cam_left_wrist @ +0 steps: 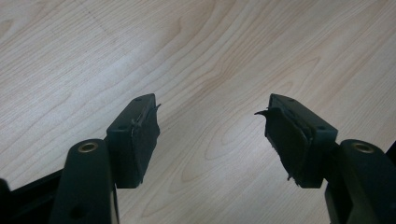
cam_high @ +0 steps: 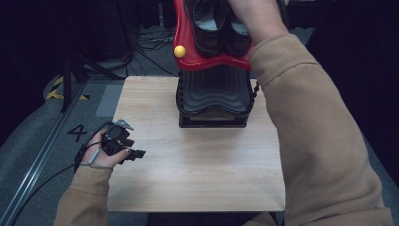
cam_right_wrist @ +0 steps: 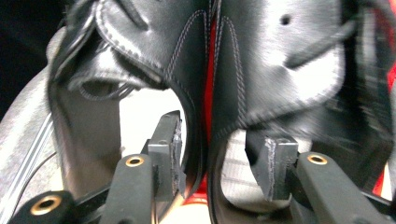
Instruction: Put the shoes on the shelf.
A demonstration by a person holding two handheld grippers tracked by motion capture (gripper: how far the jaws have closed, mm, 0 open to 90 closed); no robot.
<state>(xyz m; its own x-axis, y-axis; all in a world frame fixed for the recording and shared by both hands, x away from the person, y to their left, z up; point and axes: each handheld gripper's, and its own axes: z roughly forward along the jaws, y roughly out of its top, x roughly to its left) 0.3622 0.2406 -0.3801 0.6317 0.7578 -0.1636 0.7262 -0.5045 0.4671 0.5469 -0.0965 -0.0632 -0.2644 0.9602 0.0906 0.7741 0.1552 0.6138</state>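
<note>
Nearest, at the near left edge of the pale wooden table [cam_high: 197,174], the left claw [cam_high: 134,154] rests in the person's hand with its jaws apart and only bare wood grain between them; it holds nothing. Farther in, toward the far edge of the table, stands a black ribbed plastic shoe rack [cam_high: 214,96] with a red wavy top shelf [cam_high: 184,35] and a small yellow ball [cam_high: 179,51] on that shelf's left corner. On the red shelf sits the pair of black leather shoes [cam_high: 219,26], side by side, heels toward the person. The right claw [cam_right_wrist: 222,161] is at those heels, one jaw inside each shoe, so the two inner heel walls lie between the jaws; the pads stand off from the leather and do not clamp it, so the jaws are apart. By my judgement the shoes are moderately light, with stiff soles and supple uppers that fold under pressure; the smooth leather may slip. Pinching both inner heel collars together, low near the stitched seam where the leather is doubled, should carry the pair as one. The tan sleeve [cam_high: 310,136] of the right arm crosses the right side of the table and hides part of the rack, and the shelf's raised red rim could catch the soles if the shoes are dragged rather than lifted. Beyond the table, dark floor with cables [cam_high: 150,44].
</note>
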